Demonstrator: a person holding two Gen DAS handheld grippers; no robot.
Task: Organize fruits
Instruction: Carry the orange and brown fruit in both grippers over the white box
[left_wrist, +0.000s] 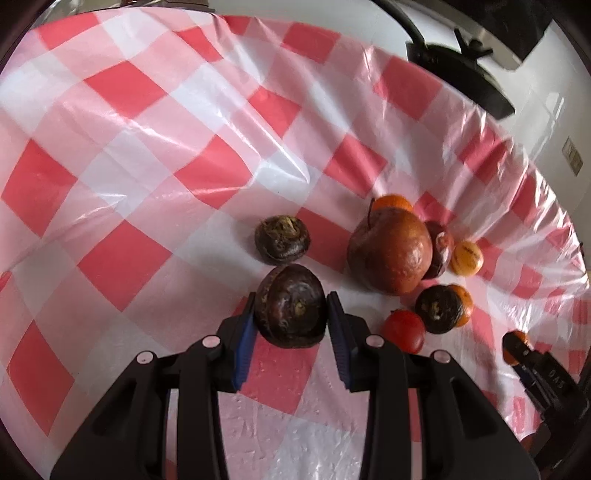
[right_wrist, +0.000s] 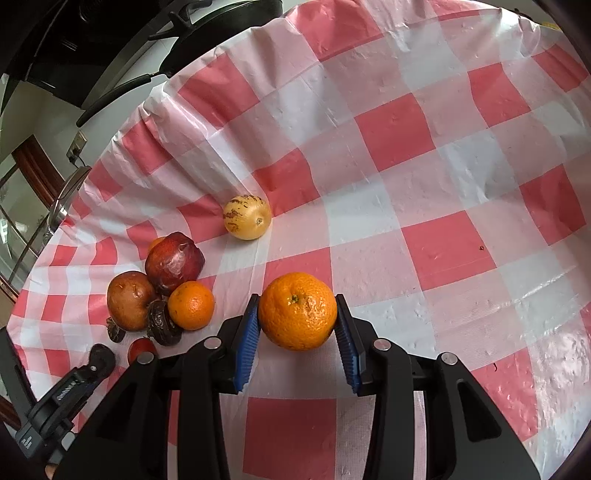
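Observation:
My left gripper (left_wrist: 291, 314) is shut on a dark purple mangosteen (left_wrist: 291, 308), held just above the cloth. A second mangosteen (left_wrist: 282, 239) lies just beyond it. To the right lies a cluster: a large brown-red apple (left_wrist: 389, 251), a third mangosteen (left_wrist: 439, 308), a small red tomato (left_wrist: 403, 330), oranges and a yellow speckled fruit (left_wrist: 467, 257). My right gripper (right_wrist: 297, 315) is shut on an orange (right_wrist: 297, 311). In the right wrist view the cluster (right_wrist: 159, 291) lies to the left, with the yellow fruit (right_wrist: 246, 217) apart from it.
A red-and-white checked plastic cloth (left_wrist: 166, 155) covers the table. Its far edge (left_wrist: 480, 110) runs near a black chair base (left_wrist: 461, 70). The right gripper shows at the lower right of the left wrist view (left_wrist: 532, 365); the left gripper shows at the lower left of the right wrist view (right_wrist: 74, 387).

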